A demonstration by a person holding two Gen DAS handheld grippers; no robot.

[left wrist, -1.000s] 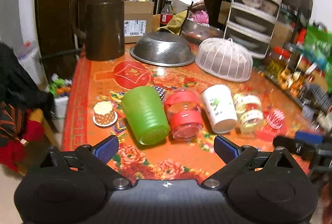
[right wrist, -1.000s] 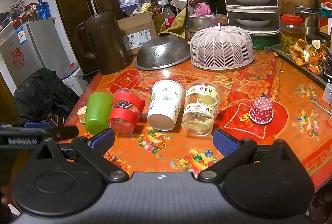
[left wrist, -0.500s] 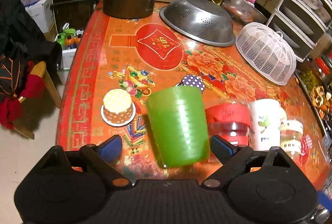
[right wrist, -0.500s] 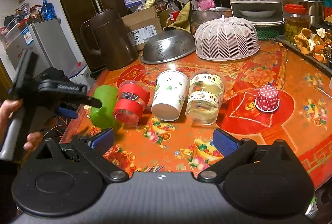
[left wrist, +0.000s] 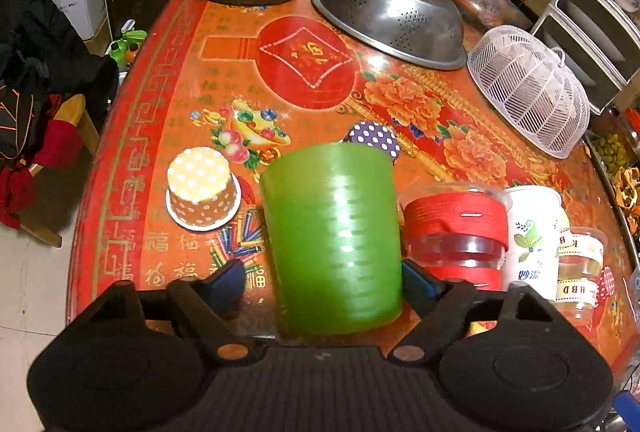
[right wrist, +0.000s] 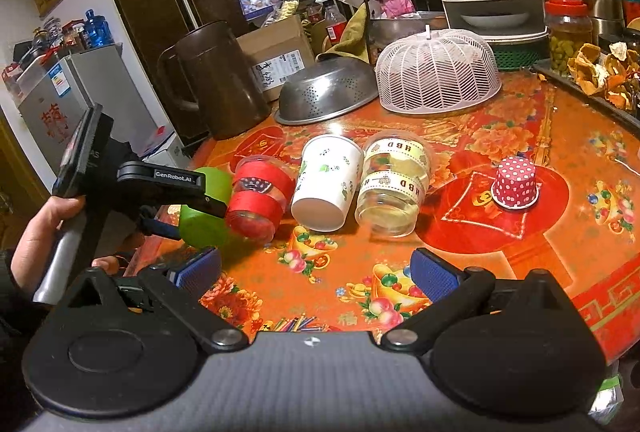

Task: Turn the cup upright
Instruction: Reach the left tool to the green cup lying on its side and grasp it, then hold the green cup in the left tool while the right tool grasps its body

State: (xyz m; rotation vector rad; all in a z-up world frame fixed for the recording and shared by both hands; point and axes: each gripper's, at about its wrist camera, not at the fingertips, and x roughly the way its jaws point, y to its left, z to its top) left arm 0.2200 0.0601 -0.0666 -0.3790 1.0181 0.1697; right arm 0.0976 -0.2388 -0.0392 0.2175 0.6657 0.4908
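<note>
A green plastic cup (left wrist: pixel 334 236) lies on its side near the table's left front edge; it also shows in the right wrist view (right wrist: pixel 202 220). My left gripper (left wrist: pixel 324 286) is open with its blue pads on either side of the cup, the right pad close to it, the left pad apart. Beside it lie a red-banded clear cup (left wrist: pixel 456 232), a white paper cup (right wrist: pixel 326 183) and a clear HBD cup (right wrist: pixel 394 187), all on their sides. My right gripper (right wrist: pixel 316 272) is open and empty over the table front.
Small upturned dotted paper cups stand on the table: yellow-brown (left wrist: pixel 202 187), purple (left wrist: pixel 374 137), red (right wrist: pixel 514 181). At the back are a dark jug (right wrist: pixel 218 79), an upturned steel colander (right wrist: pixel 328 93) and a white mesh food cover (right wrist: pixel 438 75). The table edge (left wrist: pixel 86 232) is on the left.
My left gripper swung in from low beside the table and moved forward, so the green cup now sits between its open pads. My right gripper stayed nearly still.
</note>
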